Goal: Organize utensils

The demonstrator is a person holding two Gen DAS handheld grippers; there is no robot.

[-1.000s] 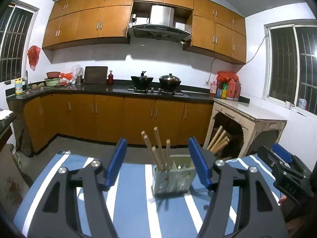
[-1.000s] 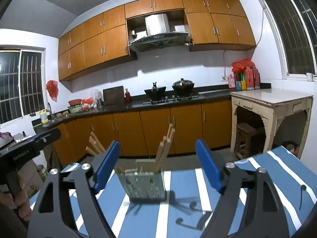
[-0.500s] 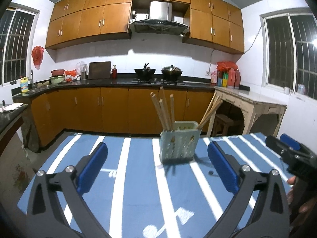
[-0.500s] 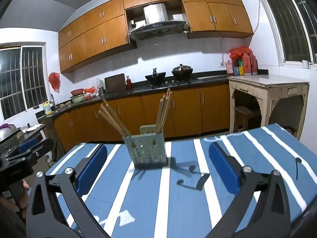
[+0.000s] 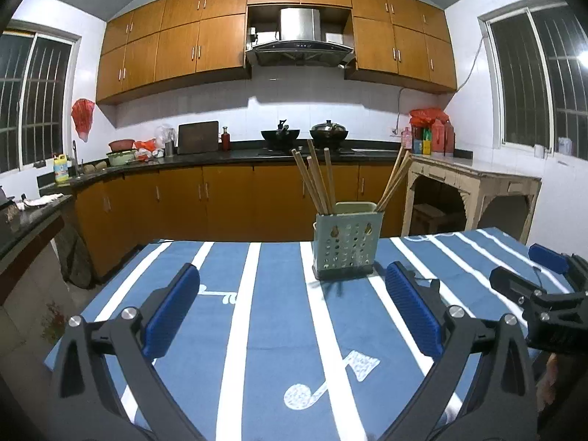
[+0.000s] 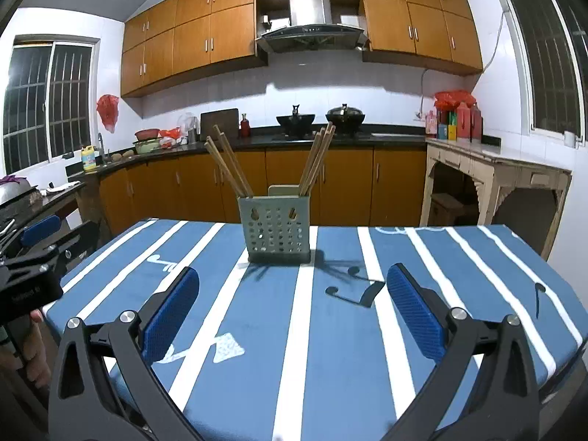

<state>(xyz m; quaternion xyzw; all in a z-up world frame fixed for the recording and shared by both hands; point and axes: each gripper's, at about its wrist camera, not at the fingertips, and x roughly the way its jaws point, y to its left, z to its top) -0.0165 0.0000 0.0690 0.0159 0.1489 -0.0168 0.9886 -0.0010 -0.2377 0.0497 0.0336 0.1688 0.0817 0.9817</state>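
A pale green perforated utensil holder (image 5: 347, 244) (image 6: 277, 228) stands upright near the far edge of the blue striped table (image 5: 257, 330) (image 6: 341, 330). Wooden chopsticks (image 5: 314, 180) (image 6: 228, 165) lean out of its left side, and more chopsticks (image 5: 395, 180) (image 6: 318, 158) out of its right. My left gripper (image 5: 292, 312) hangs open over the cloth, well short of the holder, nothing between its blue pads. My right gripper (image 6: 292, 312) is likewise open and empty, back from the holder. Each gripper shows at the edge of the other's view.
Behind the table runs a dark kitchen counter (image 5: 220, 156) with orange cabinets, a stove with two pots (image 5: 305, 134) and bottles (image 5: 430, 136). A pale side table (image 6: 496, 169) stands at the right. A hand (image 6: 35, 349) holds the left gripper's grip.
Both grippers pulled back from the holder and sank toward the table, and their jaws spread wider. The holder with its chopsticks stayed in place, now farther off.
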